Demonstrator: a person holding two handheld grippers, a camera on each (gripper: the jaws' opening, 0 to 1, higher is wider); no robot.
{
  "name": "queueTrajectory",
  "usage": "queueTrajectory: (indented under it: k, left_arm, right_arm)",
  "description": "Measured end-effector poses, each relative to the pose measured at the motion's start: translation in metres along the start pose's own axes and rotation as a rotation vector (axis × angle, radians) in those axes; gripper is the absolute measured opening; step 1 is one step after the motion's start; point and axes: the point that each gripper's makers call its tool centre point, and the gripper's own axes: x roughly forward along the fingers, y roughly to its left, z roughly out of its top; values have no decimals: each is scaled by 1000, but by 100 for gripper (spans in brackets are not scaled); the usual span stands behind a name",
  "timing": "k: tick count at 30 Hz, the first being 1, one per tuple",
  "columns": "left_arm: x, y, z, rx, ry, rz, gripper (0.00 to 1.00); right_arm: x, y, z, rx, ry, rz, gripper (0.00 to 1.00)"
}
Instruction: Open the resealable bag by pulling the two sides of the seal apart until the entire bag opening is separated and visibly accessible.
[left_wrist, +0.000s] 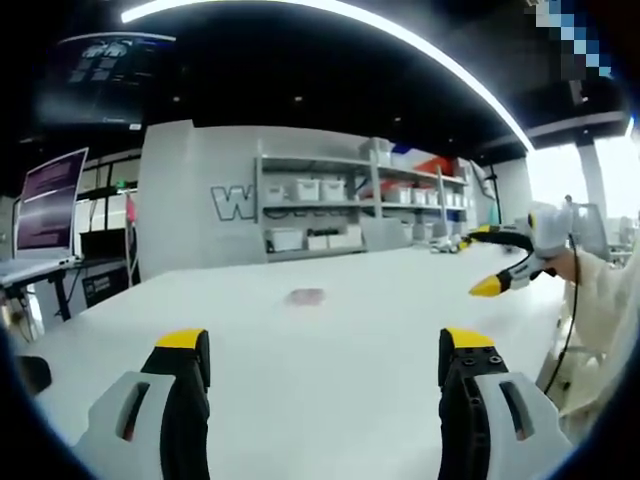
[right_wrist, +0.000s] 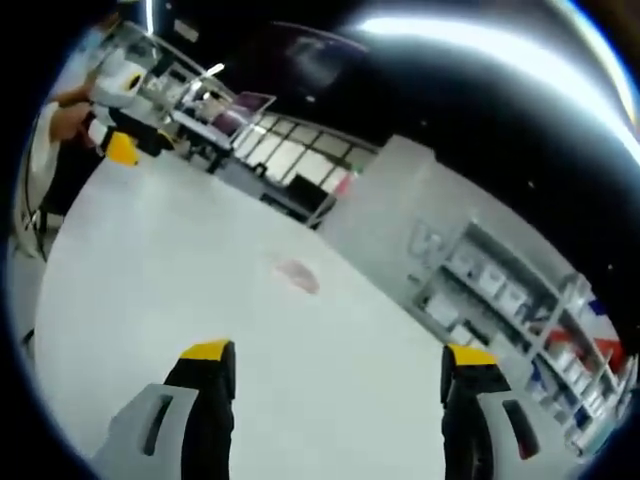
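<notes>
Left claw (left_wrist: 325, 365): its two yellow-tipped jaws are standing wide apart above the white table (left_wrist: 330, 400); nothing is sitting between them
Right claw (right_wrist: 340, 385): likewise gaping wide, holding nothing, hovering over the same table (right_wrist: 150, 290); in the left gripper view it is also showing at the right edge (left_wrist: 497, 283), yellow tips pointing in over the table, a person's hand (left_wrist: 570, 262) gripping it
Resealable bag (left_wrist: 306, 296): lying flat on the table, well ahead of the left claw and apart from both claws; it is looking small and pinkish (too blurred to tell whether its seal is open); in the right gripper view it is lying as a faint reddish patch (right_wrist: 296, 273) beyond the jaws
Other gripper in the right gripper view (right_wrist: 122, 148): showing at the upper left, yellow-tipped, a hand (right_wrist: 70, 120) holding it
Shelving (left_wrist: 365, 195): standing behind the table against a grey wall, carrying white bins
Laptop (left_wrist: 45, 210): sitting open at the far left on a side desk, screen glowing
</notes>
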Motion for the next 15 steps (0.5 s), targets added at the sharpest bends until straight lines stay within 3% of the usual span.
queueTrajectory:
  k: [15]
  left_arm:
    - [-1, 1, 0, -4, -2, 3, 94]
  right_arm:
    - [17, 1, 3, 90, -28, 17, 84]
